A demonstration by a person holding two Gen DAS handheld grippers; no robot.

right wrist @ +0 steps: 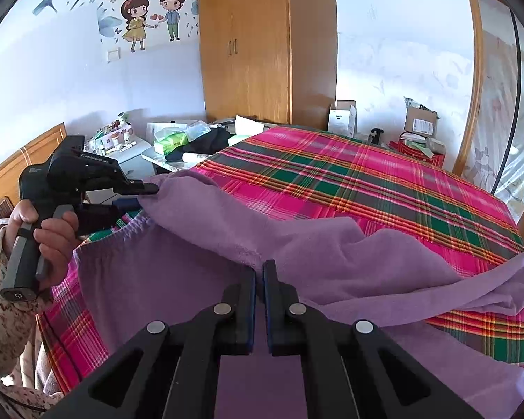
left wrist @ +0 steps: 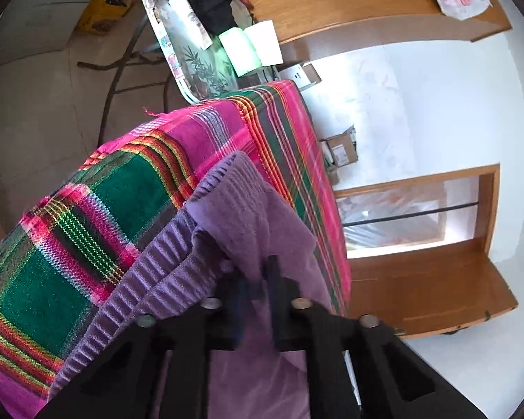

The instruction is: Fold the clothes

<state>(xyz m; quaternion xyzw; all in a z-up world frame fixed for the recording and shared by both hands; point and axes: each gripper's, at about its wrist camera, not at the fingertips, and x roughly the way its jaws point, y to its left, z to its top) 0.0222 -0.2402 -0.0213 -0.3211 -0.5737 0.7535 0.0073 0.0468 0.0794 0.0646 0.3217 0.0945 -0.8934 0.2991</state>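
Now, starting at the left, the person's hand (right wrist: 49,234) holds the left tongs (right wrist: 150,193), and these are pressed together on the ribbed waistband corner of the purple garment (right wrist: 227,237), which they lift a little above the bed. The garment looks like soft fleece trousers and lies across the plaid bedcover (right wrist: 349,181), one leg trailing toward the right edge of the bed. In the middle, the right tongs (right wrist: 260,279) are pressed together too, and they seem to pinch a raised ridge of the same cloth, though the contact itself is partly hidden. I judge the step is the start of a fold: both ends of the waist part are gripped. The next move probably asks both hands to rise together and carry the cloth over evenly, keeping it tight so it does not slip or wrinkle.
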